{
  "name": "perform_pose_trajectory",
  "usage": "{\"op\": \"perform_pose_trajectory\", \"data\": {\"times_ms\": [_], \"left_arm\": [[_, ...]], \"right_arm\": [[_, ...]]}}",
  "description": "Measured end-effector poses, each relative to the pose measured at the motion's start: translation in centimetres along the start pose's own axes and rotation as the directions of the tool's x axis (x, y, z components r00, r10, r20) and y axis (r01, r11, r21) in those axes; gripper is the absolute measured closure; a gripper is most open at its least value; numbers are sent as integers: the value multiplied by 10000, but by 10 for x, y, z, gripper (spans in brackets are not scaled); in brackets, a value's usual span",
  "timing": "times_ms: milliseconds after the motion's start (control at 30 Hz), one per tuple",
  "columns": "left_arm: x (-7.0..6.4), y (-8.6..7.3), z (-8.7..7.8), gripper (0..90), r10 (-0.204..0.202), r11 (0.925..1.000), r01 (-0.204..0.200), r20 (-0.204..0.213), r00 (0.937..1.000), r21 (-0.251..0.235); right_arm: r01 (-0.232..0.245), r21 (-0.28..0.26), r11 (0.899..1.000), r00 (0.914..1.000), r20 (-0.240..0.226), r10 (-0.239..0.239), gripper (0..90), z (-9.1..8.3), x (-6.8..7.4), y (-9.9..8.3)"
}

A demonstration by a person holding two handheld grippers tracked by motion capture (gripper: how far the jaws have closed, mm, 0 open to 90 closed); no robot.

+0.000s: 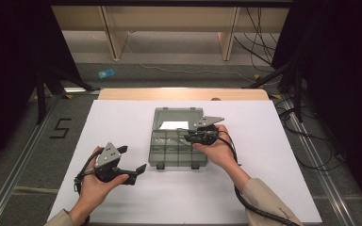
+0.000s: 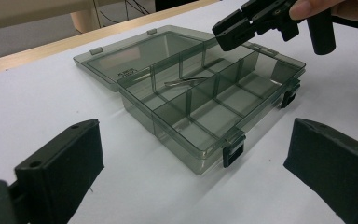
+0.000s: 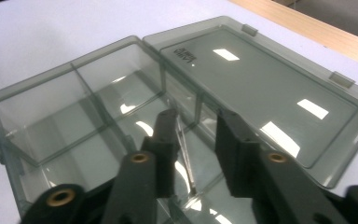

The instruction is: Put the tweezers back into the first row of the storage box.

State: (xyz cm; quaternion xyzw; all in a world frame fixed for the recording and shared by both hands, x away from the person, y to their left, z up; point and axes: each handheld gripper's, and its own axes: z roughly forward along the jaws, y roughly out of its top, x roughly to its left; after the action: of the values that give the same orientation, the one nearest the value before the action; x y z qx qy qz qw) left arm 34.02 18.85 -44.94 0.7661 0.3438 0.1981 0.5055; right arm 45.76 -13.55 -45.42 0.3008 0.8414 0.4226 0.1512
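A smoky translucent compartment box (image 1: 176, 162) lies open on the white sheet, its lid (image 1: 176, 115) folded flat behind it. A thin metal strip (image 2: 186, 81) lies in one rear compartment. My right gripper (image 1: 186, 137) hovers over the box's right half. In the right gripper view its jaws (image 3: 198, 119) stand apart just above the strip (image 3: 185, 149), which lies close to the left jaw; nothing is gripped. My left gripper (image 1: 133, 158) rests left of the box, open wide and empty. In its own view, the left gripper (image 2: 193, 140) faces the box's front wall (image 2: 186, 140).
The white sheet (image 1: 273, 179) covers the tabletop, with a wooden edge (image 1: 184, 94) at the far side. The box's other compartments look empty. Black latches (image 2: 232, 151) stick out from the box's front. Cables trail on the floor to the right.
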Motion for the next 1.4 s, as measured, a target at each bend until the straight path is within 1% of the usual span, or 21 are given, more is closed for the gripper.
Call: {"op": "perform_pose_trajectory", "data": {"times_ms": [100,200,233,333,367,400,433,500,600,633,667,700,733,767,833,900,1000,1100,1233,1300,1400], "left_arm": [[0,0,-1,30,-11,10000,11,-46,10000,-6],[0,0,-1,30,-65,10000,65,-46,10000,2],[0,0,-1,31,-76,10000,76,-50,10000,4],[1,-1,-1,31,-28,10000,28,-18,10000,-7],[1,-1,-1,32,-161,9999,161,-43,9999,-12],[2,-1,-1,32,-135,9999,135,-54,9999,-8],[2,-1,-1,32,-112,9999,112,-42,9999,10],[3,-1,-1,33,-157,9999,157,15,9999,-6],[4,-1,0,34,-151,9999,151,37,9999,-1],[4,-1,1,34,-160,9999,160,59,9999,-10],[5,-1,1,34,-47,10000,47,42,10000,37],[4,-1,2,35,-129,9999,129,65,9999,19],[4,-1,2,35,-224,9997,224,174,9996,-4],[4,-1,3,35,-232,9997,232,180,9996,-4],[4,0,3,35,-111,9999,111,113,9999,41],[5,0,3,35,-49,10000,49,165,9999,9],[4,1,4,35,-124,9999,124,180,9998,-3],[4,1,5,35,11,10000,-11,273,9996,11],[4,1,5,35,-36,10000,35,218,9998,21],[4,1,5,35,-36,10000,36,212,9998,4],[4,2,5,35,-30,10000,30,220,9998,1]], "right_arm": [[-523,-123,9986,9986,110,525,606,-5,-4,1],[-943,-466,9945,9951,251,955,500,-11,-10,2],[-1203,-609,9909,9921,292,1222,453,-14,-13,3],[-1507,-744,9858,9864,543,1549,376,-21,-18,2],[-1513,-766,9855,9857,627,1562,357,-22,-20,2],[-1722,-744,9823,9803,852,1783,328,-25,-22,2],[-1794,-809,9804,9790,830,1860,316,-26,-23,2],[-1886,-956,9774,9749,1016,1980,310,-29,-27,2],[-2045,-1138,9722,9713,993,2160,296,-34,-33,1],[-2090,-1153,9711,9690,1091,2215,296,-35,-34,2],[-2112,-1224,9697,9687,1059,2244,297,-37,-34,2],[-2056,-1221,9710,9689,1141,2195,297,-39,-35,2],[-2245,-1224,9668,9651,1096,2380,297,-40,-35,2],[-2155,-1311,9677,9671,1085,2301,297,-41,-36,2],[-2125,-1348,9678,9658,1218,2290,297,-43,-38,1],[-2185,-1400,9657,9637,1245,2361,297,-44,-39,0],[-2264,-1304,9653,9617,1271,2428,298,-46,-40,-1],[-2294,-1352,9639,9608,1268,2465,300,-46,-41,-2],[-2358,-1365,9622,9583,1316,2535,301,-47,-41,-2],[-2482,-1302,9599,9568,1219,2639,301,-48,-40,-2],[-2319,-1330,9636,9609,1227,2482,300,-48,-40,-2]]}}
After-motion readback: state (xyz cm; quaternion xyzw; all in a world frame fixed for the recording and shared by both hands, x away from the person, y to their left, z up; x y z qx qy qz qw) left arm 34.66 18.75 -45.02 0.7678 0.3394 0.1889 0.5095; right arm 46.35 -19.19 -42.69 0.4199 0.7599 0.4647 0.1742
